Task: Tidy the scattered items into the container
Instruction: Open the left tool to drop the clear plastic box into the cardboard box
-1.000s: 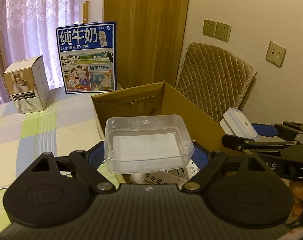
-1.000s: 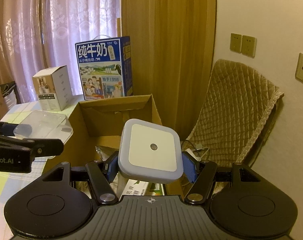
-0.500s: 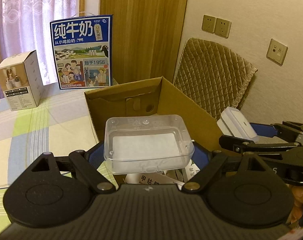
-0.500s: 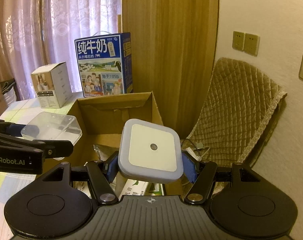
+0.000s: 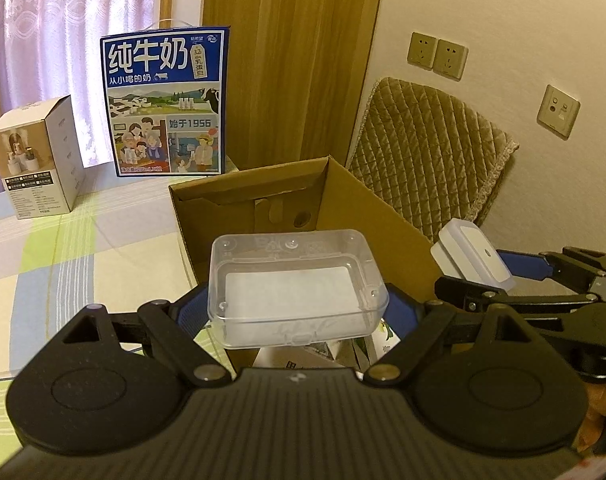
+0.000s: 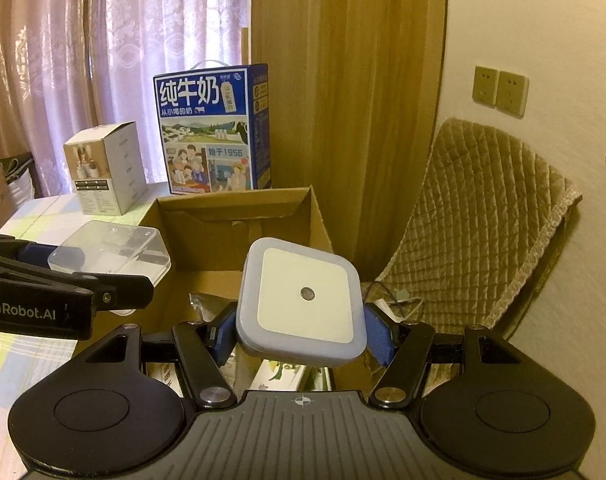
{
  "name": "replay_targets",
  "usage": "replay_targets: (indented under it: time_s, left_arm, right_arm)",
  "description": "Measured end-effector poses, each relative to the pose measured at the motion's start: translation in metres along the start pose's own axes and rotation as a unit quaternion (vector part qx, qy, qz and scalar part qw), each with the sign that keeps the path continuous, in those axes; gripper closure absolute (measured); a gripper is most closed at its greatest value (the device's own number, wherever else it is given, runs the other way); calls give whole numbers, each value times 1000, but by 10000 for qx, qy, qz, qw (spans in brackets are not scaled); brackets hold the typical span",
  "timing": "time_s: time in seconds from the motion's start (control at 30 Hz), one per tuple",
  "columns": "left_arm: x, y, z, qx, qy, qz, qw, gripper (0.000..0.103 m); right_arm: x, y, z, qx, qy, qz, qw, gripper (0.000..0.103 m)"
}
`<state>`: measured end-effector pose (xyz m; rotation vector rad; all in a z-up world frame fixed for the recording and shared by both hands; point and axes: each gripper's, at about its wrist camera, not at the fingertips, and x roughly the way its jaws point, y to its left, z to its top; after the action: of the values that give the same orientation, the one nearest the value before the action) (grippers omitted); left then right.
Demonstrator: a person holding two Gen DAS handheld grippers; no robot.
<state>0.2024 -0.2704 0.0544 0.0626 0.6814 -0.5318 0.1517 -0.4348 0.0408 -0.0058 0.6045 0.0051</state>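
The left hand-held gripper is clamped on a clear plastic case, held above the near-left rim of the open cardboard box on the checked counter. At three o'clock of it, the right hand-held gripper is clamped on a square white night light, poised over the box's near side, where packets already lie. Both items appear ready for the drop: the next move likely calls for carrying each past the rim, lowering it, then parting the pads. A blue milk carton stands at twelve o'clock beyond the box.
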Motion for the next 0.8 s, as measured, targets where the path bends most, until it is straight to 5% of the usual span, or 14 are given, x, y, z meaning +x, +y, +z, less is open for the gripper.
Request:
replay_targets:
  time_s: [0.3, 0.37, 0.8]
  left_arm:
    - [9, 2, 7, -8, -56, -169, 9998, 16]
    - [10, 5, 9, -50, -112, -33, 9999, 10]
    - [-6, 29, -1, -161, -115, 277, 9994, 10]
  right_arm:
    - [8, 0, 0, -4, 37, 11, 10000, 41]
    - [10, -1, -1, -1, 50, 11, 10000, 41]
    - [13, 6, 1, -7, 77, 77, 9999, 41]
